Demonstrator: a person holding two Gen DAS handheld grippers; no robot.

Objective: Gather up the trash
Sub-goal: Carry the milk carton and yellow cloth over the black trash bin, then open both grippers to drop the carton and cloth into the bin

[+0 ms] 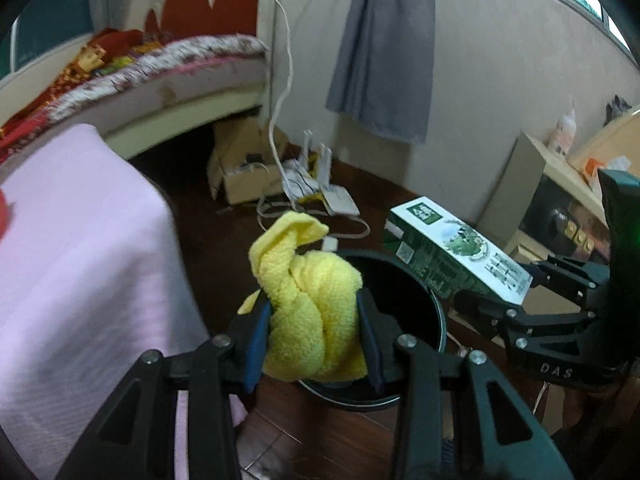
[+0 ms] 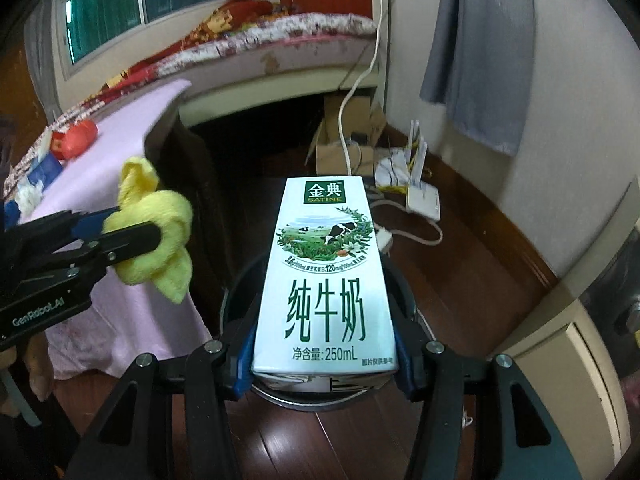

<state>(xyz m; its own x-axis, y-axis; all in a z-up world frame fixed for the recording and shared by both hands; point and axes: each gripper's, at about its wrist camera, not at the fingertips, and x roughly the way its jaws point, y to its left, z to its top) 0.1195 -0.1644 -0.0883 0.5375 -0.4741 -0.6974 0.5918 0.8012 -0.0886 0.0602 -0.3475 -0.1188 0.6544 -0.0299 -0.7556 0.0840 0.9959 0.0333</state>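
My left gripper (image 1: 316, 320) is shut on a crumpled yellow cloth (image 1: 312, 300) and holds it over the near rim of a black round bin (image 1: 400, 280) on the floor. My right gripper (image 2: 324, 320) is shut on a white and green 250 mL milk carton (image 2: 326, 272), held flat above the same bin (image 2: 236, 292). The carton (image 1: 452, 252) and right gripper (image 1: 496, 304) show at the right of the left wrist view. The cloth (image 2: 156, 236) and left gripper (image 2: 132, 236) show at the left of the right wrist view.
A table with a pink cloth (image 1: 80, 260) stands left of the bin, with red items (image 2: 78, 138) on it. A bed (image 1: 160, 76), a cardboard box (image 1: 244, 160), a white router (image 1: 340, 200) and cables lie behind. A cabinet (image 1: 532, 184) stands right.
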